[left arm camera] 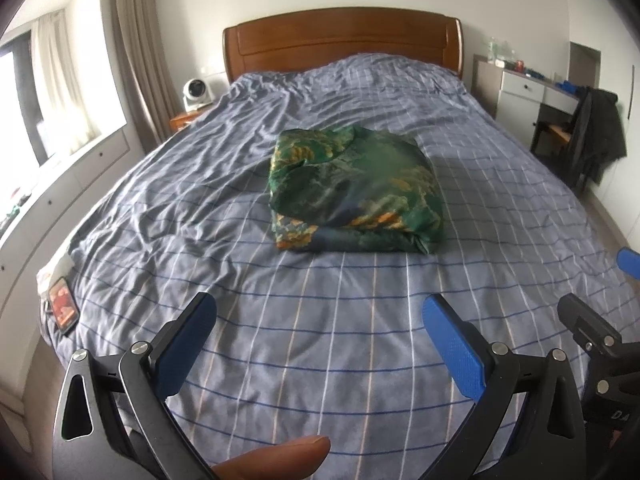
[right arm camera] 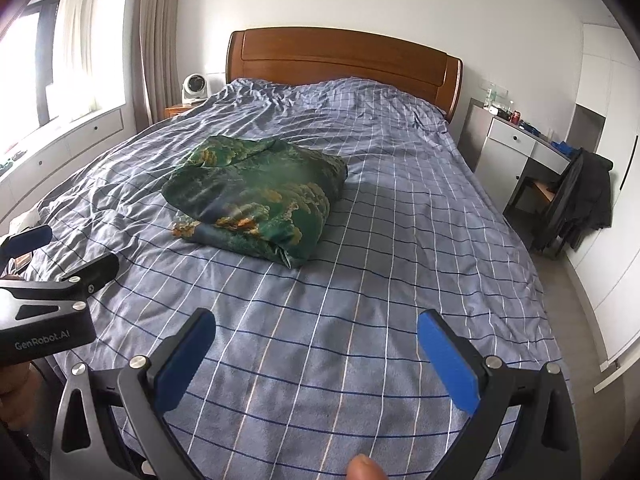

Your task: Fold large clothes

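The left claw [left arm camera: 318, 320] and right claw [right arm camera: 316, 334] both hover with fingers spread apart and empty above the bed [left arm camera: 320, 360], where the folded green garment [left arm camera: 356, 190] lies mid-mattress.

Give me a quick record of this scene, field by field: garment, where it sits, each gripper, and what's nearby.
garment: green patterned garment, folded into a compact bundle
location: middle of the bed, on the blue checked cover
left gripper: open, empty, short of the garment
right gripper: open, empty, short of the garment
nearby: phone at bed's left edge
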`<action>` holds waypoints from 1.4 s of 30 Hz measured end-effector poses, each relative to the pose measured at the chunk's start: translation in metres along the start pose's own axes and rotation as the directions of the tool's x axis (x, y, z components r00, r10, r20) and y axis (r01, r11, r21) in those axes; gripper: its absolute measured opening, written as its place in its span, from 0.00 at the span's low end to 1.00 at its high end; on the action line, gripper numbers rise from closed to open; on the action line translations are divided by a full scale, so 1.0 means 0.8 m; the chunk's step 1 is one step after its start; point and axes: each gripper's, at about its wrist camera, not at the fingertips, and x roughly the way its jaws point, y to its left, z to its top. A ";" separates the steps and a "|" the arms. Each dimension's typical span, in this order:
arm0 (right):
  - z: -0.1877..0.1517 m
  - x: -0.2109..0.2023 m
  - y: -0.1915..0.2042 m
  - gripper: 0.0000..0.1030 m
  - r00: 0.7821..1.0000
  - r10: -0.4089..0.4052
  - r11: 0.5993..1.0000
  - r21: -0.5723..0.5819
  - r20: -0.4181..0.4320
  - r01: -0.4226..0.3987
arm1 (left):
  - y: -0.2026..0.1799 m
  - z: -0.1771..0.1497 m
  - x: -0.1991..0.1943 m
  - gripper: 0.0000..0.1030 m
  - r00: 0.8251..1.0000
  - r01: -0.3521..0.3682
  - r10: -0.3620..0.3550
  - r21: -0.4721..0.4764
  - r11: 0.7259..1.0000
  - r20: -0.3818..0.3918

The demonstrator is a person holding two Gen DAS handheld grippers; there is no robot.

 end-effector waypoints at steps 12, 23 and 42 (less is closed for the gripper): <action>0.006 -0.001 0.002 1.00 1.000 -0.010 1.000 -0.017 0.012 0.010 | 0.007 0.005 0.000 1.00 1.000 0.013 -0.013 -0.026 1.000 -0.004; 0.003 0.007 0.004 1.00 1.000 -0.028 0.999 -0.018 -0.006 0.028 | 0.010 0.006 0.002 1.00 1.000 0.018 -0.019 -0.034 0.999 -0.007; 0.000 0.008 0.003 1.00 0.999 -0.030 1.000 0.001 -0.017 0.030 | -0.001 0.001 -0.002 1.00 1.000 0.005 -0.004 -0.023 1.000 0.030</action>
